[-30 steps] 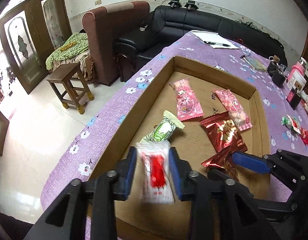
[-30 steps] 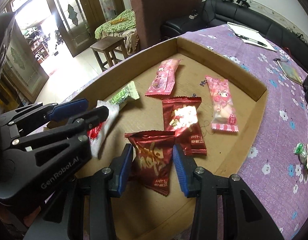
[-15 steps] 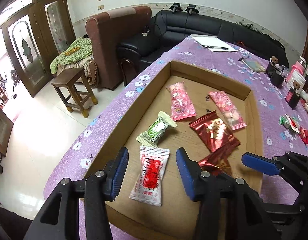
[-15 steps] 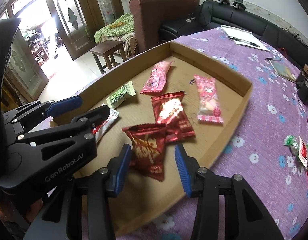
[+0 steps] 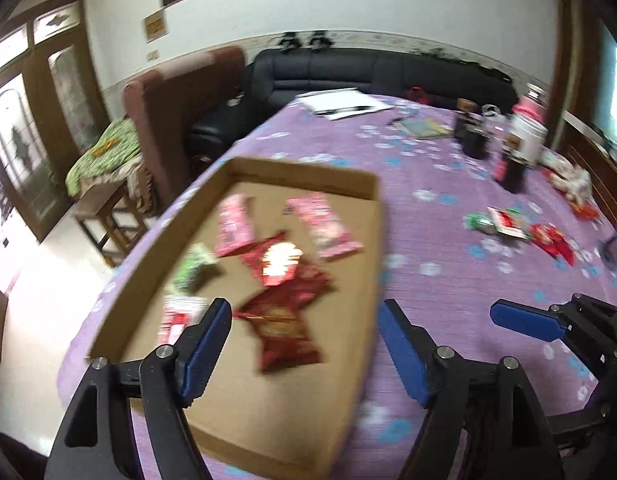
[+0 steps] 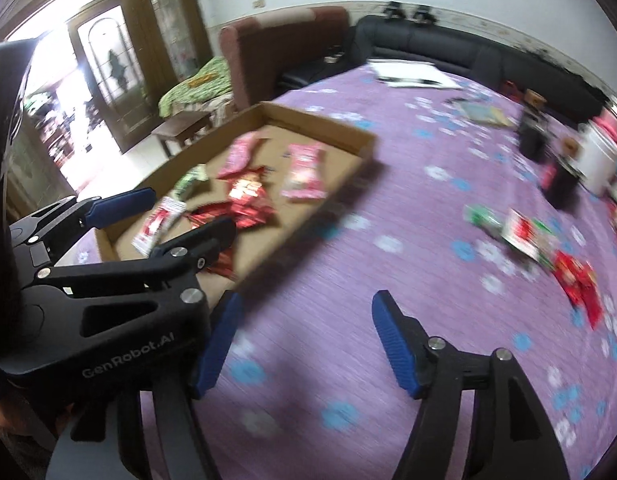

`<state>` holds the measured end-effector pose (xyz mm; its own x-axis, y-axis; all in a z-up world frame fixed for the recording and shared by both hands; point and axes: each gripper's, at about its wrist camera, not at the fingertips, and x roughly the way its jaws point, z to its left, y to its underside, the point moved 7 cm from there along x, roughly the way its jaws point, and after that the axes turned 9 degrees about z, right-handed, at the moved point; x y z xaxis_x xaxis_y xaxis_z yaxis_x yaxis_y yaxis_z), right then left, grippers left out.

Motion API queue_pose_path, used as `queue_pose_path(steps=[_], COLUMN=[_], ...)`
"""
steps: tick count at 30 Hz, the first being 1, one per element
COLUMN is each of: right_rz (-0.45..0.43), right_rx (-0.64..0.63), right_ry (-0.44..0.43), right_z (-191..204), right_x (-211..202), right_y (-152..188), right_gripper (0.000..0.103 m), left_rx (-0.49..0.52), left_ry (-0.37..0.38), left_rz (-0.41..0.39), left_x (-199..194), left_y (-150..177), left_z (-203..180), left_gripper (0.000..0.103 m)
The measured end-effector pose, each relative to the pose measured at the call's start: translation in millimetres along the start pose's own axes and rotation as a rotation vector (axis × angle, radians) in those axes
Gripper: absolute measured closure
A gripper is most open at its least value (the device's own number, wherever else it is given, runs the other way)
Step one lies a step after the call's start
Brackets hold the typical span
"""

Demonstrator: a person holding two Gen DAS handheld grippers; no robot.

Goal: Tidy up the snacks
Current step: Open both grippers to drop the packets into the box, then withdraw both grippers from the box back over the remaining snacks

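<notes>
Both grippers hang with fingers spread, holding nothing: the left gripper (image 5: 304, 344) just above the cardboard tray (image 5: 300, 174) of snack packets (image 5: 284, 320), the right gripper (image 6: 304, 340) over purple tablecloth (image 6: 388, 208) (loose snacks (image 6: 524, 232) ahead, to its right).

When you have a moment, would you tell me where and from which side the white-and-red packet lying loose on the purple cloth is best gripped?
I would take the white-and-red packet across its narrow width near the middle, coming down from above with the open right gripper. It lies flat on the tablecloth, so no side edge stands up. Green sweets crowd its far end and red wrappers its near end, so avoid the ends.
</notes>
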<state>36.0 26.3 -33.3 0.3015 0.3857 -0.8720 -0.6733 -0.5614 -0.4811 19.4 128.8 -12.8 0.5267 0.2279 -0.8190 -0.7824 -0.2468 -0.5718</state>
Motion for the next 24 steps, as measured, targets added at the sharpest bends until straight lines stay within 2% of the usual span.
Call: queue_pose_path(steps=[2, 5, 7, 12, 16, 24], right_rz=[-0.002, -0.002, -0.010, -0.044, -0.075, -0.068], right_rx=[0.045, 0.100, 0.126, 0.239, 0.300, 0.370], right_ry=[0.026, 0.079, 0.148, 0.197, 0.266, 0.231], right_z=[-24.4, -60.7, -84.2, -131.7, -159.4, -180.9], right_x=[-8.3, -20.9, -29.8, -41.7, -47.5, -35.7], right_y=[13.3, 35.1, 52.9, 86.1, 105.1, 121.6], right_gripper=[0.034, 0.028, 0.028, 0.028, 0.028, 0.028], left_rx=[0.036, 0.087, 0.122, 0.183, 0.207, 0.202], left_ry=[0.019, 0.050, 0.074, 0.108, 0.121, 0.126], left_rz=[-0.005, -0.018, -0.033, -0.060, -0.060, -0.033], left_x=[-1.7, -2.8, -4.6, -3.5, 2.0, 14.7], left_y=[1.3, 4.6, 7.3, 14.5, 18.8, 19.9], left_z=[-24.2, -59.9, -83.1, -129.1, -147.7, -155.9], left_gripper=[0.022, 0.020, 0.020, 0.020, 0.020, 0.020])
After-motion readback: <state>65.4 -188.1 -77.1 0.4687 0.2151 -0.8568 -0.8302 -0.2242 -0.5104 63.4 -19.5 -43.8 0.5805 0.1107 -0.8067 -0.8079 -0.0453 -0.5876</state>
